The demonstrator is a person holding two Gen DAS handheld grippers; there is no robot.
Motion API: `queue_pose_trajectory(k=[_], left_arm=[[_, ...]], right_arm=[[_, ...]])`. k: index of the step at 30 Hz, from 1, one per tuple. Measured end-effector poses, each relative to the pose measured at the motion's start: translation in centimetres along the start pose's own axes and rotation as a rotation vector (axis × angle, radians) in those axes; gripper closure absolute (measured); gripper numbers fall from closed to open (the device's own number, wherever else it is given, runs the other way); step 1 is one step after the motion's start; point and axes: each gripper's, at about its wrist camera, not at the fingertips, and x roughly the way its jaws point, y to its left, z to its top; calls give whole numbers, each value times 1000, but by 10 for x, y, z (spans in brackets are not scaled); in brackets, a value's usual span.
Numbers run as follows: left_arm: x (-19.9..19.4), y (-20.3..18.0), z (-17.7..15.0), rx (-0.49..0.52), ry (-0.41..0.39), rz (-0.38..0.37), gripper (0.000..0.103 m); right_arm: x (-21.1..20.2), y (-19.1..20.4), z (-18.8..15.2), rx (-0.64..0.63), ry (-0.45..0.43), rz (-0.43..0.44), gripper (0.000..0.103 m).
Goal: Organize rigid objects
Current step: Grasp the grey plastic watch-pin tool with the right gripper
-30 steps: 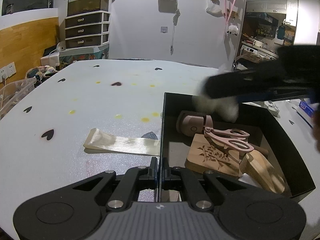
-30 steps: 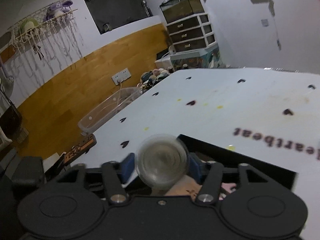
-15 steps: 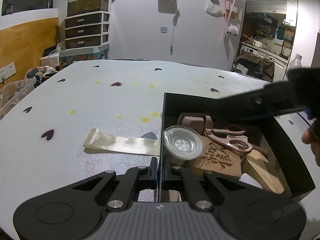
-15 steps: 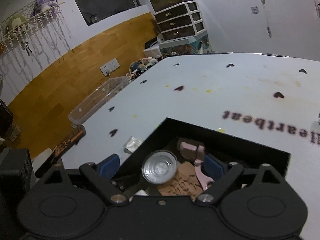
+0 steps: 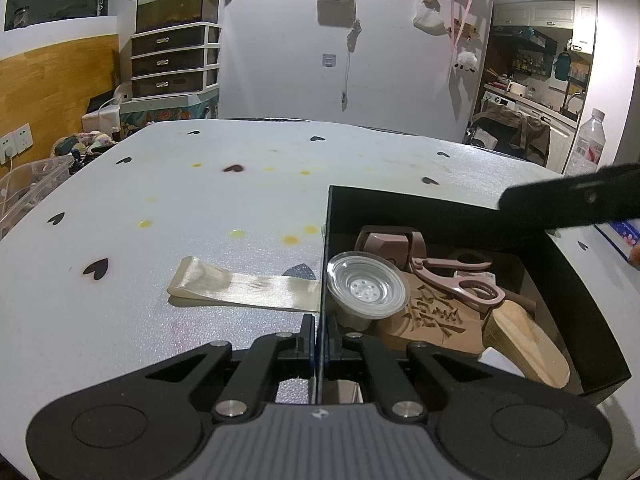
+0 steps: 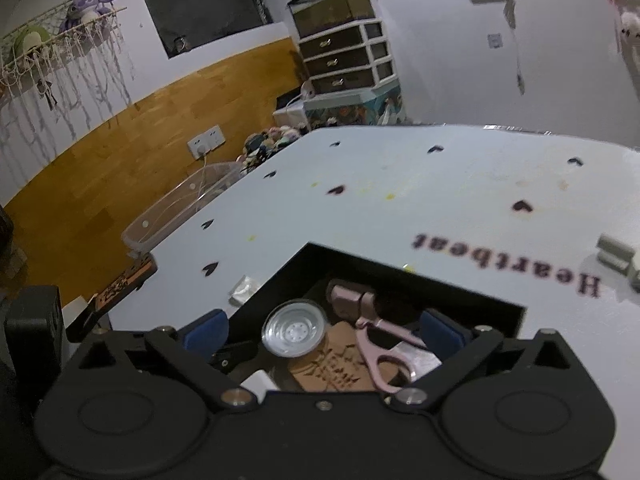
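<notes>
Released a second ago, the clear plastic cup (image 5: 366, 290) now lies inside the black box (image 5: 592, 312) on the counter (image 5: 200, 200). Right hand-held gripper (image 6: 324, 330) is opening, holding nothing. Left hand-held gripper (image 5: 320, 338) is clamped on the box's near-left wall.

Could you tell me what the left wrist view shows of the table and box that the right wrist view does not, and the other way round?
Only the left wrist view shows the left gripper shut on the black box's near wall, a wooden wedge inside, and a clear bottle.

Only the right wrist view shows the "Heartbeat" lettering and the right gripper, its jaws opening with nothing between them.

Both show the clear cup, pink scissors, carved wooden board and beige strip.
</notes>
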Motion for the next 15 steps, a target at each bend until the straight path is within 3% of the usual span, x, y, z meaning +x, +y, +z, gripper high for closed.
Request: queue_pose_trajectory(k=[9, 15], left_arm=[[0, 0, 0, 0, 0, -1, 99], [0, 0, 0, 1, 0, -1, 99]], right_arm=[[-25, -30, 4, 58, -91, -121, 0], [-33, -73, -1, 132, -106, -338, 0]])
